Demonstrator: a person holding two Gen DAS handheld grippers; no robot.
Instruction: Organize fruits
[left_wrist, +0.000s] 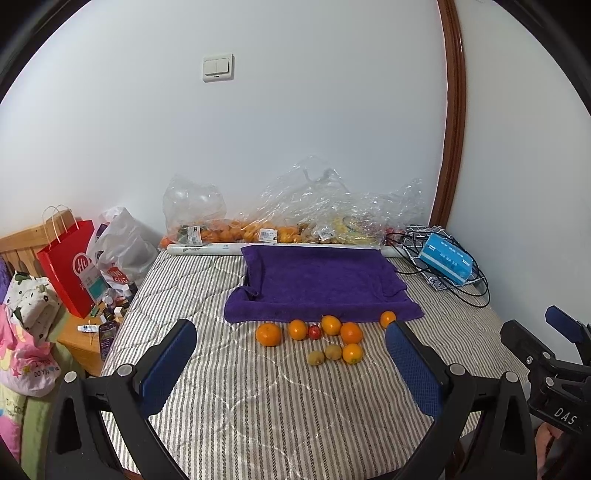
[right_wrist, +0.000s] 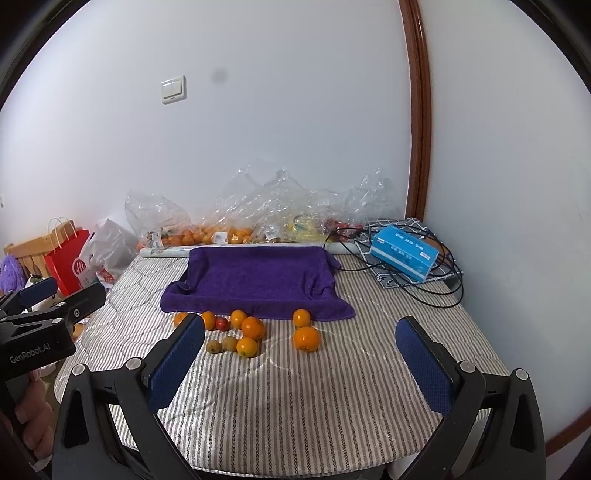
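- Just in front of the purple towel (left_wrist: 321, 284), on the striped mattress (left_wrist: 280, 398), sits the loose fruit: oranges (left_wrist: 269, 334), one small red fruit (left_wrist: 314, 332), two kiwi-like greenish ones (left_wrist: 316, 357).
- Right wrist view shows one orange (right_wrist: 306, 338) lying apart from the cluster, off toward the towel's right front corner, w/ another (right_wrist: 301, 317) right at the towel's front hem.
- Left gripper (left_wrist: 291, 365): fingers spread wide, nothing betw. them, hovering short of the fruit.
- Right gripper (right_wrist: 301, 365): also wide open, empty, roughly lined up w/ the lone orange.
- Handling, prob.: oranges firm, round, light-ish; will roll on the soft quilt if nudged. Take across the widest part, pads either side, moderate squeeze.
- Greenish pair & red fruit look smaller, likely softer; gentler pinch or they bruise/pop out.
- Cluster fruits touch or nearly touch, so fingers may bump neighbours; the lone orange is the easiest first pick.
- Towel drapes over what seems a tray shape w/ raised rims; likely drop spot, approach over the front rim.
- Room: plenty of bare mattress on the near side of the towel. Behind it, plastic bags (left_wrist: 295, 206) against the wall; to its right, blue box (right_wrist: 404, 253) & black cables (right_wrist: 436, 284). Keep clear.
- Mattress edge close below both grippers; rolling fruit could go off.
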